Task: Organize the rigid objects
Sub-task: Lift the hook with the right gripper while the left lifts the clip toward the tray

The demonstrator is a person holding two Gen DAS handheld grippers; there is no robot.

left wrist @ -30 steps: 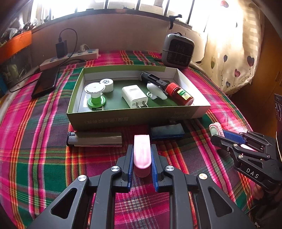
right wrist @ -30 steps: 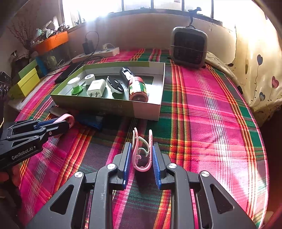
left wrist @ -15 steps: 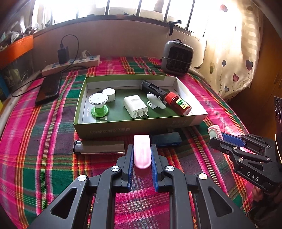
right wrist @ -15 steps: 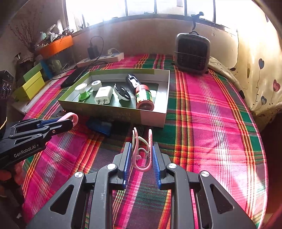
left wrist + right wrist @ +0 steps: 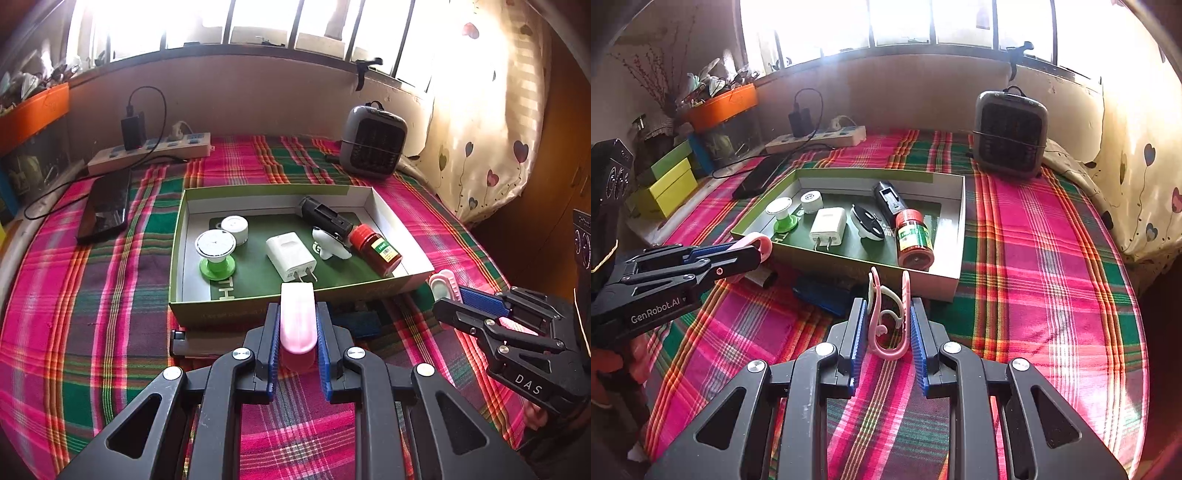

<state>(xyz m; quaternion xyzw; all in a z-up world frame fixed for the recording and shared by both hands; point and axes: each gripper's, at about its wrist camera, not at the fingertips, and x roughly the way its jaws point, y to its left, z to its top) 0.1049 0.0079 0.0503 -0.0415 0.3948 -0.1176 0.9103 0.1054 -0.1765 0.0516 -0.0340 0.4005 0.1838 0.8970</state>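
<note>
the left claw (image 5: 297,325) is clamped on a pink clip (image 5: 297,317), and the right claw (image 5: 888,325) is clamped on another pink clip (image 5: 888,317). both hang above the plaid bench (image 5: 1052,258), just short of the box (image 5: 177,280) holding a charger (image 5: 291,260) and red bottle (image 5: 376,248).

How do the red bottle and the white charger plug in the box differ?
The red bottle is round, dark red with a green label; the white charger plug is a plain white block with metal prongs. The bottle lies on its side by the box's right wall; the plug lies flat near the middle. Both lie loose on the box floor, untouched by either gripper.
</note>
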